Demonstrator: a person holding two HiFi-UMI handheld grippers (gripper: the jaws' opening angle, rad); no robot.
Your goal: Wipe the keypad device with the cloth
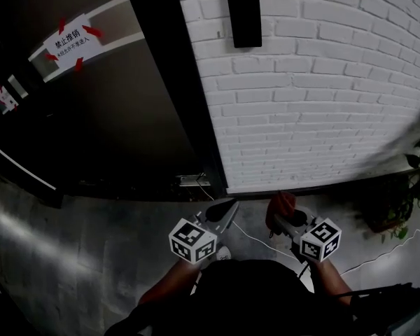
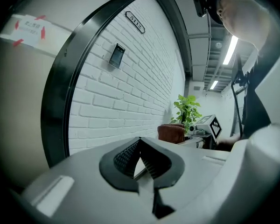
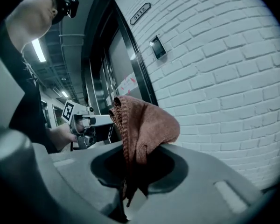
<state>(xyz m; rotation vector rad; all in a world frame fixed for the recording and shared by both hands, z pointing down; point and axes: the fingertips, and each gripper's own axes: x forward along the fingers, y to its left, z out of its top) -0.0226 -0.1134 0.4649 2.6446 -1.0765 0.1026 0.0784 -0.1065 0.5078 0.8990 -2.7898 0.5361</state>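
Observation:
A black keypad device [image 1: 244,18] hangs high on the white brick wall [image 1: 315,82]; it shows small as the keypad device [image 2: 116,55] in the left gripper view and as the keypad device [image 3: 157,47] in the right gripper view. My right gripper [image 1: 281,212] is held low, well below it, shut on a reddish-brown cloth [image 3: 142,122] that bunches up over the jaws; the cloth [image 1: 282,203] shows in the head view too. My left gripper [image 1: 227,211] sits beside it to the left, shut with nothing between its jaws [image 2: 140,160].
A dark door [image 1: 105,103] with a white notice sticker [image 1: 71,43] stands left of the black door frame [image 1: 175,82]. A potted plant [image 1: 416,187] is at the right by the wall base. White cables [image 1: 255,240] lie on the grey floor.

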